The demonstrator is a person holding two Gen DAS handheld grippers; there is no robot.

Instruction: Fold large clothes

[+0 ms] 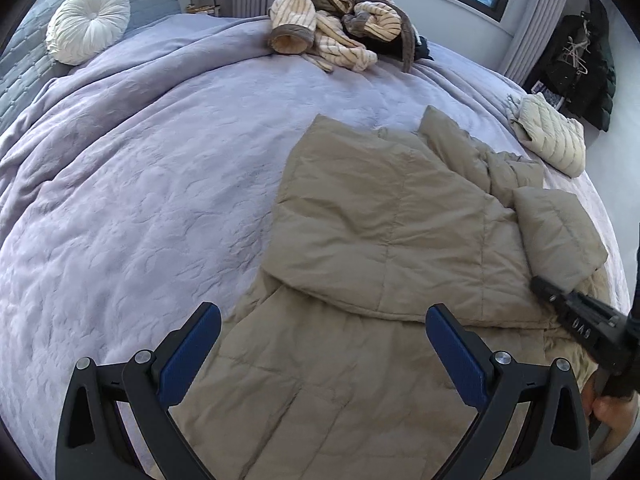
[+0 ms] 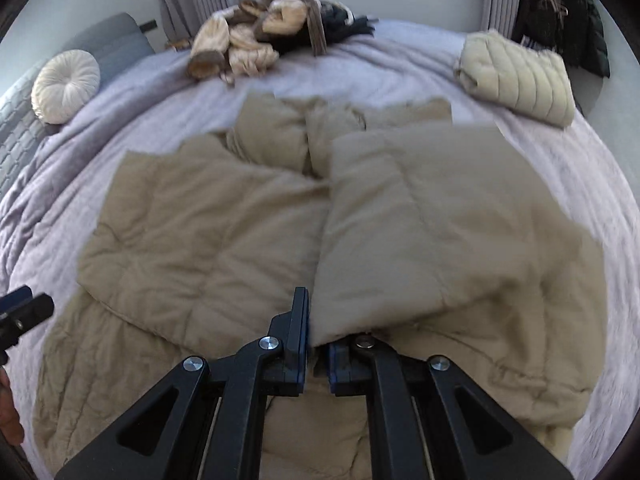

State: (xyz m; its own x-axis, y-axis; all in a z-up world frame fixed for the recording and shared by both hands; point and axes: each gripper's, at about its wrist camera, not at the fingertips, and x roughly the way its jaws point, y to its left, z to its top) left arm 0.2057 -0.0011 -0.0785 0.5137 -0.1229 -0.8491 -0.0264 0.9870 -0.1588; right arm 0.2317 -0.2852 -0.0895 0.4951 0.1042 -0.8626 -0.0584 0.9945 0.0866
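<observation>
Three other things share the lilac bedspread (image 1: 140, 184) with my work: a heap of striped cream-and-brown clothes (image 1: 340, 28) at the top centre of the left view, a folded cream quilted jacket (image 1: 552, 140) at its right edge, and a round white cushion (image 1: 88, 22) in the upper left by the grey headboard. A dark coat (image 1: 584, 64) hangs at the far right beside the curtain. None of these touches the piece I am folding.

That piece, a tan puffer coat (image 1: 360, 240), fills the lower centre and right of both views. Its long axis runs from the bottom of the frame up toward the window, with the bunched end farthest from me. Both side panels are turned in over the middle; the fabric is matte, quilted in broad squares and creased.

My left gripper (image 1: 322, 350) hangs spread wide above the near part of the coat, grasping nothing. My right gripper (image 2: 318, 344) is clenched on the near edge of the right-hand folded panel.
</observation>
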